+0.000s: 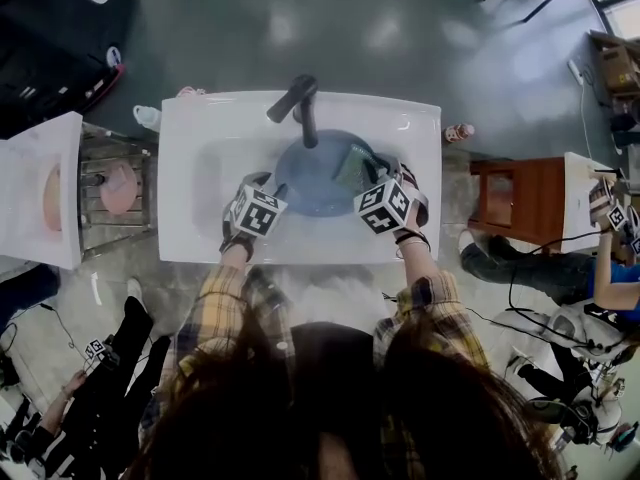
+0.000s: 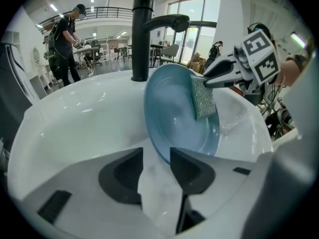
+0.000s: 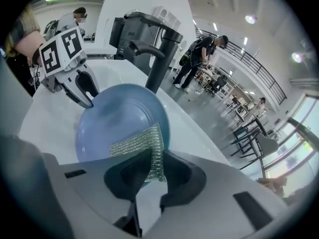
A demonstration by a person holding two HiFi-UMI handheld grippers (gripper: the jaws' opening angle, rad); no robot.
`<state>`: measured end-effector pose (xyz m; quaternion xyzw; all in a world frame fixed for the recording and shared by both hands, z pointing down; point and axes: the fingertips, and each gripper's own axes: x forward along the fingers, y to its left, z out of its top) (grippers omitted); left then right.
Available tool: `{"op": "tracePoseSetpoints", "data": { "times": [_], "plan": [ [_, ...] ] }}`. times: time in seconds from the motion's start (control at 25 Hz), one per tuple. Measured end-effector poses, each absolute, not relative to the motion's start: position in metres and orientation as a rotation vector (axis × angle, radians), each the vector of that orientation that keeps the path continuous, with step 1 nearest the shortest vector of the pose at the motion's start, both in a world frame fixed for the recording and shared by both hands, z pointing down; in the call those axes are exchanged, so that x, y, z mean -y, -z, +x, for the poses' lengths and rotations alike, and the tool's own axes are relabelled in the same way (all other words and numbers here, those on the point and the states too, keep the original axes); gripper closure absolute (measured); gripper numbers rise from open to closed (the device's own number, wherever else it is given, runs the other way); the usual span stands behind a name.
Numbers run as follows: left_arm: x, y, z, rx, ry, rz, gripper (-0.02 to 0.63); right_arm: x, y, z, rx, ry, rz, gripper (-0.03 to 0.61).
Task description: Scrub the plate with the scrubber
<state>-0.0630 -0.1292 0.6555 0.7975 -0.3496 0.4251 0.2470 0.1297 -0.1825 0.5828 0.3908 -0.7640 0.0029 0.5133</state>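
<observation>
Where the white sink [image 1: 200, 230] is seen from the head view, it is shown to fill the middle of the picture, with a black faucet [image 1: 304, 108] mounted at its far rim and its spout reaching over the basin. A blue plate [image 2: 172, 121] is found inside the basin beneath that spout, tipped up on its edge so that its hollow face is turned toward the right gripper. The plate's near rim is seen just at the tips of the left gripper [image 2: 157, 153], whose jaws are spread apart; the pads are not seen to press on the rim, and only white basin is visible through most of the gap. From the right gripper view the same spread jaws are seen beside the plate's far edge. The right gripper [image 3: 155, 159] is held at the plate's other side, its jaws pinched on a silvery mesh scrubber [image 3: 135, 143]. The scrubber is laid flat against the plate's inner face, near the rim, with one corner gripped between the dark pads.
</observation>
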Motion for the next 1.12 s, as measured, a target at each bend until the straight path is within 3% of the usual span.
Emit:
{"op": "tracePoseSetpoints", "data": {
  "times": [0.48,1.12],
  "plan": [
    [0.144,-0.58,-0.055,1.149,-0.965,2.3,0.46,0.173,-0.512,0.124,2.045,-0.091,1.118,0.503],
    [0.175,-0.371,-0.021,1.34,-0.311,2.605,0.463,0.168,-0.348,0.095,2.448,-0.099,1.335,0.503]
  ]
}}
